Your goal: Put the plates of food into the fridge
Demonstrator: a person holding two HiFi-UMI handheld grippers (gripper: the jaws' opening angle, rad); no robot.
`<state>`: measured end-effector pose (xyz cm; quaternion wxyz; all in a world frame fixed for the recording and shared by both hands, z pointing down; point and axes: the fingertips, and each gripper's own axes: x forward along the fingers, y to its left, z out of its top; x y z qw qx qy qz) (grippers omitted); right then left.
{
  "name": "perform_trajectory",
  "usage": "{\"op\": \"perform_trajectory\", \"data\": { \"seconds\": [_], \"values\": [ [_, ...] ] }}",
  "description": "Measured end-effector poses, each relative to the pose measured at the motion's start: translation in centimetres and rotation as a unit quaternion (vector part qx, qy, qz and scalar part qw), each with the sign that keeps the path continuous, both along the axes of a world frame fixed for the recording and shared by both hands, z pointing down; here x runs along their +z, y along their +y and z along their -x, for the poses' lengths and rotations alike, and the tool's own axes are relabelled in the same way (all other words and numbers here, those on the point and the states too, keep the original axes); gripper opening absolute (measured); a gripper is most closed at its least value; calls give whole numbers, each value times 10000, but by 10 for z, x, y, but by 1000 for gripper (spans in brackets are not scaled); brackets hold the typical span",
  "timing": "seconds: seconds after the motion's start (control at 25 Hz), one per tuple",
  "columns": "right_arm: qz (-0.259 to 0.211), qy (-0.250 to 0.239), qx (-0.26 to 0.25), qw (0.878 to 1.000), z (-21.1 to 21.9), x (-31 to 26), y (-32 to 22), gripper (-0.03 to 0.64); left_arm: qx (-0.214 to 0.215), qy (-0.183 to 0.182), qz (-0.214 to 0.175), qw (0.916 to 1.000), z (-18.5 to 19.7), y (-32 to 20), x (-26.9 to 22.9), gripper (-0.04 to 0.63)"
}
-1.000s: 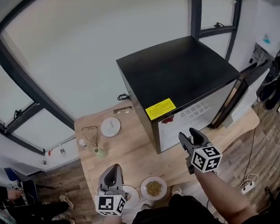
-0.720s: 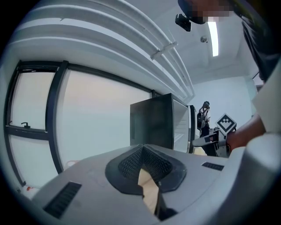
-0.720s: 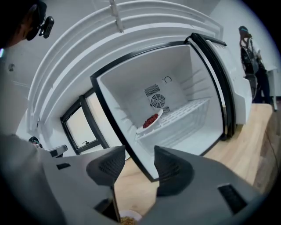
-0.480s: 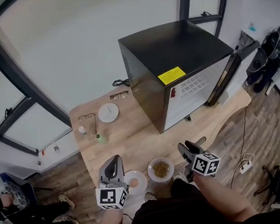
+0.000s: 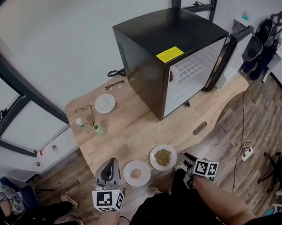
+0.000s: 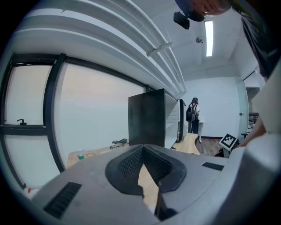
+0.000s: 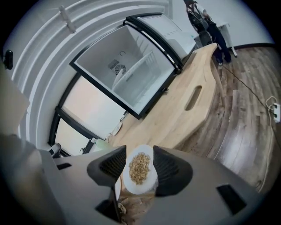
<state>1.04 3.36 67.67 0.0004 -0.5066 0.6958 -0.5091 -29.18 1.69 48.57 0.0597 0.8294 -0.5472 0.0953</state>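
Note:
Two white plates sit at the table's near edge: one with brown grains (image 5: 163,157) and, to its left, one with a single egg-like piece (image 5: 136,173). My right gripper (image 5: 184,160) is low, just right of the grain plate. In the right gripper view that plate (image 7: 140,169) shows through the gap ahead of the pads, untouched. The right gripper (image 7: 139,154) is open, and its jaws have just closed a little. My left gripper (image 5: 109,169) hovers left of the egg plate. Its tips meet in the left gripper view (image 6: 142,151), holding nothing. The black fridge (image 5: 165,50) stands at the back, with its door (image 5: 223,55) swung open.
The fridge's white inside (image 7: 131,70) shows a wire shelf. An empty small plate (image 5: 105,103), two pairs of glasses (image 5: 115,85), a green cup (image 5: 99,130) and a small bottle (image 5: 79,122) lie at the table's far left. A power strip (image 5: 249,151) is on the floor.
My right gripper came down from in front of the fridge to the near edge beside the grain plate, and rolled. The left gripper drew back a little. Both plates now lie further into view.

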Motion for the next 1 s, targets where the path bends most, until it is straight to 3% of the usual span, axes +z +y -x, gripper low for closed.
{"op": "perform_trajectory", "data": {
  "seconds": [0.32,0.52,0.68,1.0],
  "values": [
    [442,-873,320,9947,21,55,26,207,52,-494,88,9987,20,28,-5,5],
    [515,-893,287,9943,30,74,17,202,198,-798,-18,9966,18,32,-16,5],
    [623,-918,364,9932,37,84,13,59,256,-929,-174,9952,16,28,-30,5],
    [331,-1714,847,9810,36,49,5,32,383,-778,-207,9960,9,25,-24,5]
  ]
}}
